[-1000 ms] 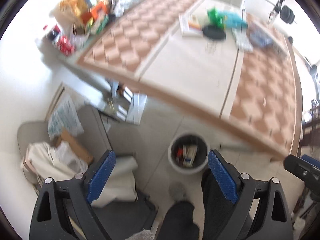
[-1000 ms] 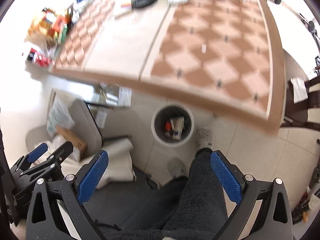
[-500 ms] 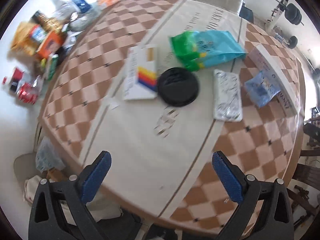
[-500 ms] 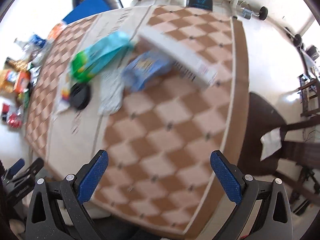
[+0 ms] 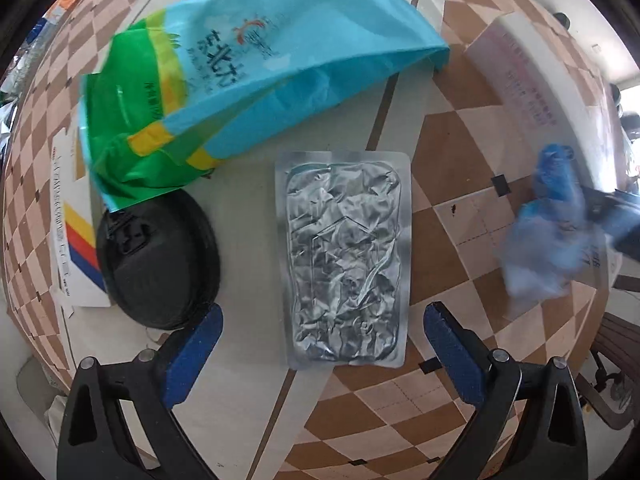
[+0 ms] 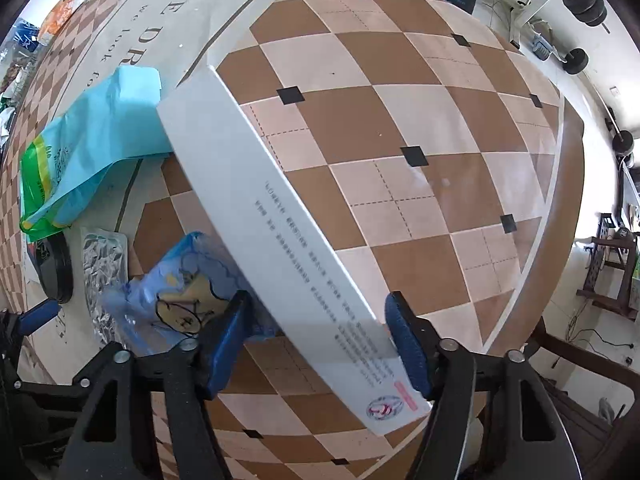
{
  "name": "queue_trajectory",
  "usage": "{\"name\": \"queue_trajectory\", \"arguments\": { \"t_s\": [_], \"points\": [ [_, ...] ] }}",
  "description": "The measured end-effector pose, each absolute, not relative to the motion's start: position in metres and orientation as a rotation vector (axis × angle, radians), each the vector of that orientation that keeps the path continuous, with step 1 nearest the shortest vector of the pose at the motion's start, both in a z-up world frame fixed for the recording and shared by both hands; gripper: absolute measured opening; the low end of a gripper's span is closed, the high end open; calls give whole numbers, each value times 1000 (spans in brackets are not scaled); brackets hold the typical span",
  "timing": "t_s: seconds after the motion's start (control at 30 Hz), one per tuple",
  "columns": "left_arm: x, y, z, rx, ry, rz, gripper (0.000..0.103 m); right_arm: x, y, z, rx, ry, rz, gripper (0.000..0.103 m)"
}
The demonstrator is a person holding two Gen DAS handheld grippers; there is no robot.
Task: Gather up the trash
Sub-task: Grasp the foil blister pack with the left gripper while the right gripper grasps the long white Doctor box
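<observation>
Silver foil pouch [image 5: 345, 256] lies flat on the checkered bench [image 6: 420, 128], below the wide left tongs [image 5: 318, 350] pointing straight down. Right tongs [image 6: 316, 344], also pointing down, are closing around the long white box [image 6: 272, 224].

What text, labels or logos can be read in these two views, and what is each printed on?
"TAKE" and "DR", cut off: tablecloth.
Chinese characters, large, partly creased: teal and green bag.
Rows of small print and a round red-blue logo, too small to read: long white box.
Side print, blurred: white carton with coloured stripes.
</observation>
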State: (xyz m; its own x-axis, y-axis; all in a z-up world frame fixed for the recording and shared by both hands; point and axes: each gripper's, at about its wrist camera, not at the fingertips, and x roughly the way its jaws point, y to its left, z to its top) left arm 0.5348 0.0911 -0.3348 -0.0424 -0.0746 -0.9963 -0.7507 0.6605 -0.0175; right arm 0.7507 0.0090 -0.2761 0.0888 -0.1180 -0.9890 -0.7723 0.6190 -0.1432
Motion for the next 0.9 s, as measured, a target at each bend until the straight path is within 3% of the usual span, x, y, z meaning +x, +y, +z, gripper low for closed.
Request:
{"name": "queue_trajectory", "arguments": {
  "t_s": [0.03,0.13,0.2,0.27,0.3,0.33,0.5,0.6,0.9],
  "points": [
    [534,90,-338,-713,1542,621,90,756,5,-274,-774,1439,560,54],
    [537,88,-335,-684,1533,620,87,769,-11,-266,-673,1488,522,47],
    [537,88,-334,-684,1524,617,86,775,-22,-260,-620,1515,519,47],
    [540,86,-330,-675,1509,620,77,780,-32,-257,-566,1560,521,53],
    [538,86,-326,-672,1494,620,72,784,-37,-255,-534,1582,519,63],
    [538,86,-322,-672,1487,625,61,787,-41,-253,-514,1584,518,67],
    [542,81,-316,-672,1484,627,60,785,-46,-259,-555,1560,511,67],
    [534,73,-317,-693,1486,618,60,778,-50,-263,-563,1518,492,45],
    [491,42,-301,-722,1457,647,60,757,-73,-280,-582,1549,437,45]
  ]
}}
